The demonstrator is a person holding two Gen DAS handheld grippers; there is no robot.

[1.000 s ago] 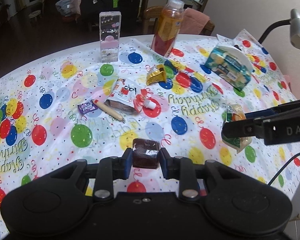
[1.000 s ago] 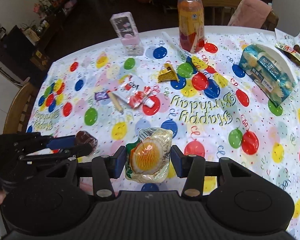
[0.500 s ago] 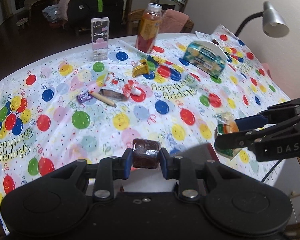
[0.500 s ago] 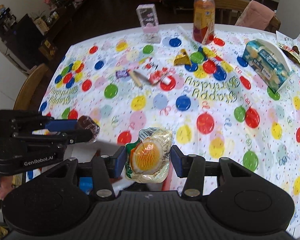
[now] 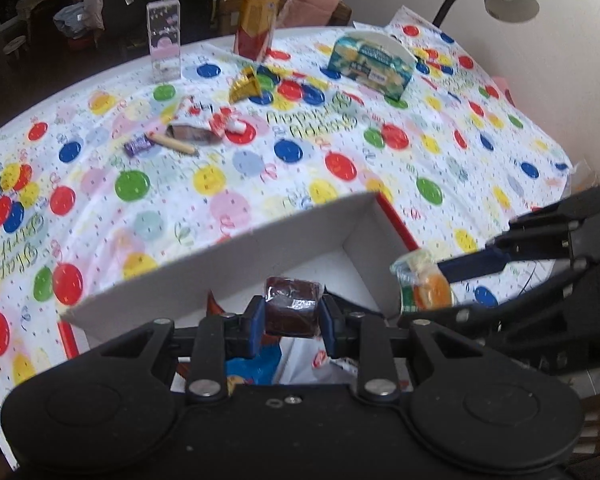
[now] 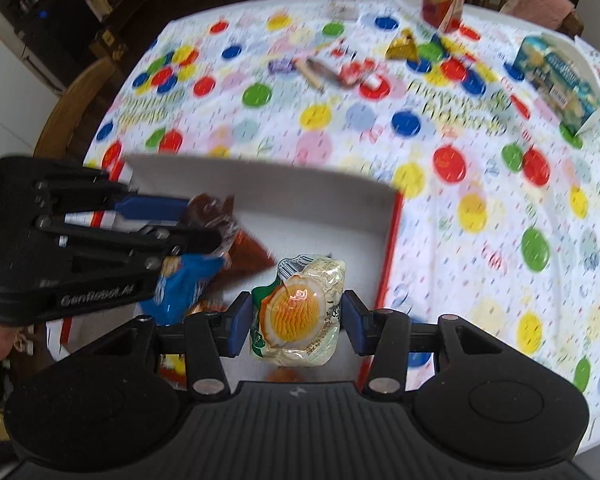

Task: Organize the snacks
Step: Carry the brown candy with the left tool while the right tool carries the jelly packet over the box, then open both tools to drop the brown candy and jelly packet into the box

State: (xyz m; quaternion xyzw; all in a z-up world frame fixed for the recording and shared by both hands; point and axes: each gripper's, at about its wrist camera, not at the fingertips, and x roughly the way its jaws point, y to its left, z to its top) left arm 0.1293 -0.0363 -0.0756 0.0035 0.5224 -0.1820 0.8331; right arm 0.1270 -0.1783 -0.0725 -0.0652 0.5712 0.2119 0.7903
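the left gripper clamps a dark brown square cake in glossy clear wrap between its blue pads. the right gripper pinches a crinkly transparent jelly pouch with an orange centre. both snacks hang above a white cardboard box with red outer walls, where foil packets lie under the jaws.

Left gripper clamps brown snack above white box

Both my wrist cams look forward and down, close over the white box; both share the balloon tablecloth beyond.
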